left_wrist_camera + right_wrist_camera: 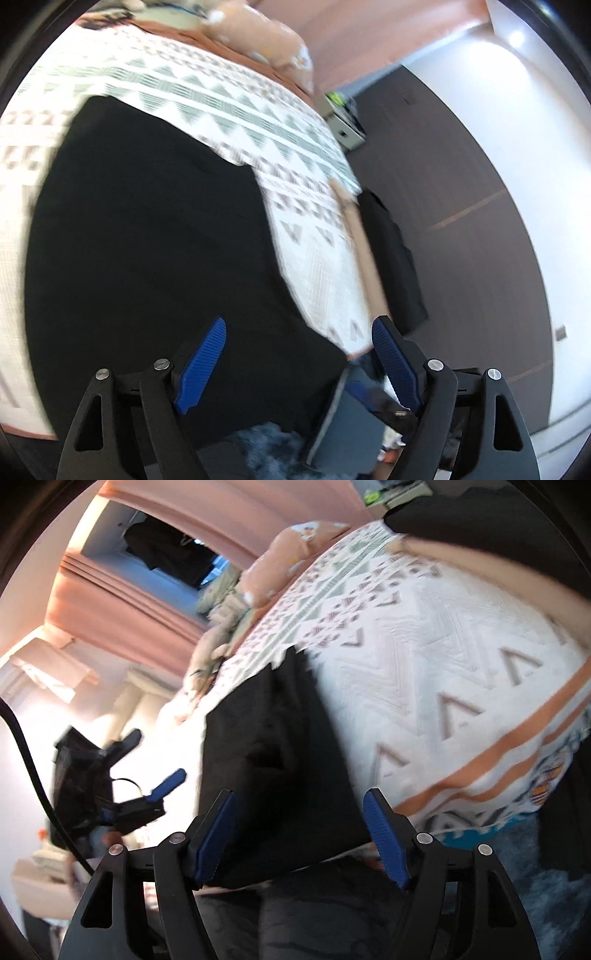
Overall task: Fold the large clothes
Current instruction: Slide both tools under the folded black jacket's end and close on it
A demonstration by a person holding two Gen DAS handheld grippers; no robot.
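Observation:
A large black garment point(147, 240) lies spread flat on a bed with a white patterned cover point(229, 107). My left gripper point(295, 363) is open and empty, above the garment's near edge. In the right wrist view the same black garment point(266, 746) lies on the bed cover point(424, 657), its near edge hanging by the bed's edge. My right gripper point(301, 836) is open and empty just above that near edge. The left gripper point(147, 775) shows at the left of this view, blurred, with its fingers apart.
Orange pillows point(266, 40) sit at the bed's head. Another dark cloth point(395, 258) lies on the dark floor to the bed's right, by a white wall point(517, 184). Pink curtains point(122, 602) hang beyond the bed. A black cable point(22, 738) runs at left.

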